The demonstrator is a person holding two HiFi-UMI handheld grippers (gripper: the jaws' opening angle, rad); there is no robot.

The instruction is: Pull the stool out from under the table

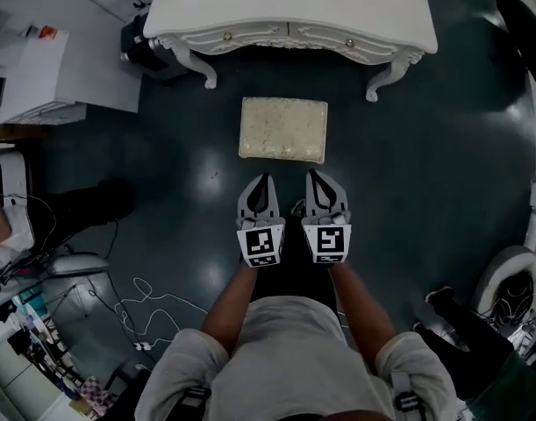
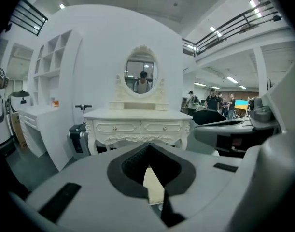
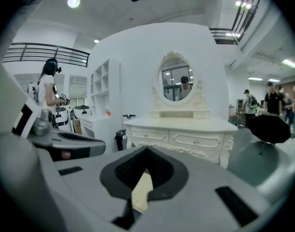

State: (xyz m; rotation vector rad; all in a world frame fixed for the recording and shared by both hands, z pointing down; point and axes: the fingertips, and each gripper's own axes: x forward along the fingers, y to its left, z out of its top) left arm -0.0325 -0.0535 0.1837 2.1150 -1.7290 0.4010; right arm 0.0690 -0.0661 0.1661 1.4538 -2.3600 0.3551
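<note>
A cream cushioned stool [image 1: 282,129] stands on the dark floor, clear of the white dressing table [image 1: 294,11] behind it. Both grippers hover side by side just in front of the stool, apart from it. My left gripper [image 1: 264,181] is shut with nothing in it, and so is my right gripper [image 1: 318,175]. In the left gripper view the stool [image 2: 153,184] shows through the gap of the jaws, with the table [image 2: 137,124] beyond. The right gripper view shows the same stool [image 3: 141,192] and table [image 3: 181,132].
A white cabinet [image 1: 53,55] and a black scooter base [image 1: 140,51] stand at the left of the table. Cables [image 1: 140,310] and clutter lie on the floor at lower left. A black bag [image 1: 460,331] and white equipment [image 1: 513,279] sit at lower right. Several people stand far off [image 2: 212,99].
</note>
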